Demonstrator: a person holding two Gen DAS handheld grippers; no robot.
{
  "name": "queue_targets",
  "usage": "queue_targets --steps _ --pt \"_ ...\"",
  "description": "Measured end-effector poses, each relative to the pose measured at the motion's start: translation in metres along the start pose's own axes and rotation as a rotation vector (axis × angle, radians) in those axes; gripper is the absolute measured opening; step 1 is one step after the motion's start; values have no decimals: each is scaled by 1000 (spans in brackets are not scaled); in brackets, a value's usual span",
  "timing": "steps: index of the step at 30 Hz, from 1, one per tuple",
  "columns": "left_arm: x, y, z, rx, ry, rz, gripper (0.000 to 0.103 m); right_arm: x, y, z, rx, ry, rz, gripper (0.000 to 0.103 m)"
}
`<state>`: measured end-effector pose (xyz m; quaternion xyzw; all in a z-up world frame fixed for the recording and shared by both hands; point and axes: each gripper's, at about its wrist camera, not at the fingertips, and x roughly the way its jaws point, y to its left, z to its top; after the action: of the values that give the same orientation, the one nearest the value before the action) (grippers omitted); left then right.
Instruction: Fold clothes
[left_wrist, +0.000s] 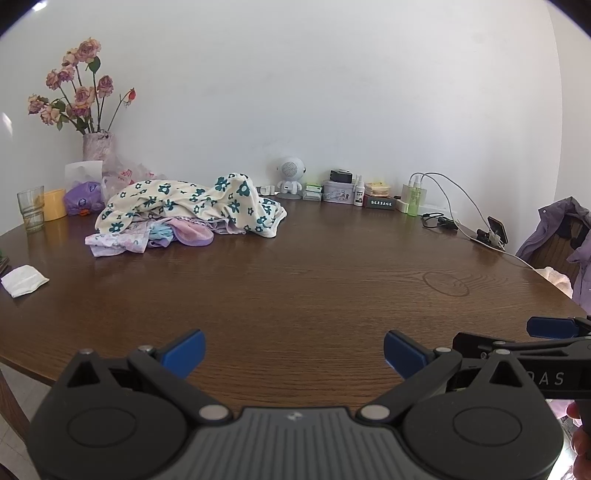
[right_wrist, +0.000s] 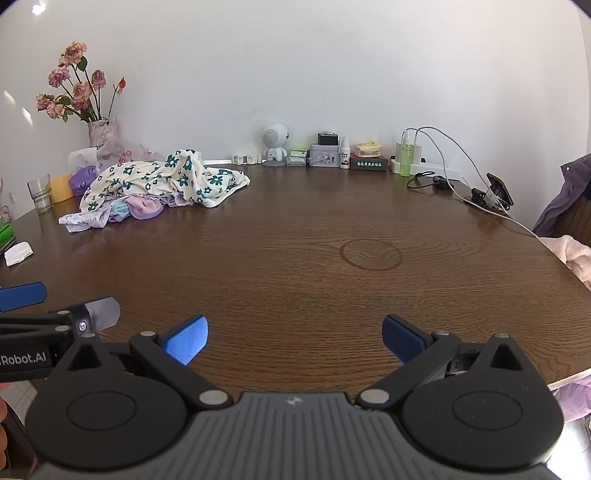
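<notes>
left gripper (left_wrist: 294, 354) spread, clothes pile (left_wrist: 184, 212) well apart, far-left.

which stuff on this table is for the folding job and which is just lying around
For the job: floral garment, purple and pink clothes under it, left gripper, right gripper.

Lying about: vase of roses, glass, robot figurine, green bottle, white tissue.

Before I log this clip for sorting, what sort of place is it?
Probably a home dining room: a round dark wooden table against a white wall, a heap of floral-print clothes, and a vase of dried pink roses.
</notes>
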<state>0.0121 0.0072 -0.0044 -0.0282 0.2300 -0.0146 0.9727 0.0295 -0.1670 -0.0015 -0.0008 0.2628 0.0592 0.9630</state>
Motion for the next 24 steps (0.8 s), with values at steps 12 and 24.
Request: queue_targets --steps 12,24 --pt "30 36 46 -6 -27 50 103 50 12 79 -103 -3 115 103" --pt "153 147 161 41 15 286 103 168 74 198 -303 10 198 100"
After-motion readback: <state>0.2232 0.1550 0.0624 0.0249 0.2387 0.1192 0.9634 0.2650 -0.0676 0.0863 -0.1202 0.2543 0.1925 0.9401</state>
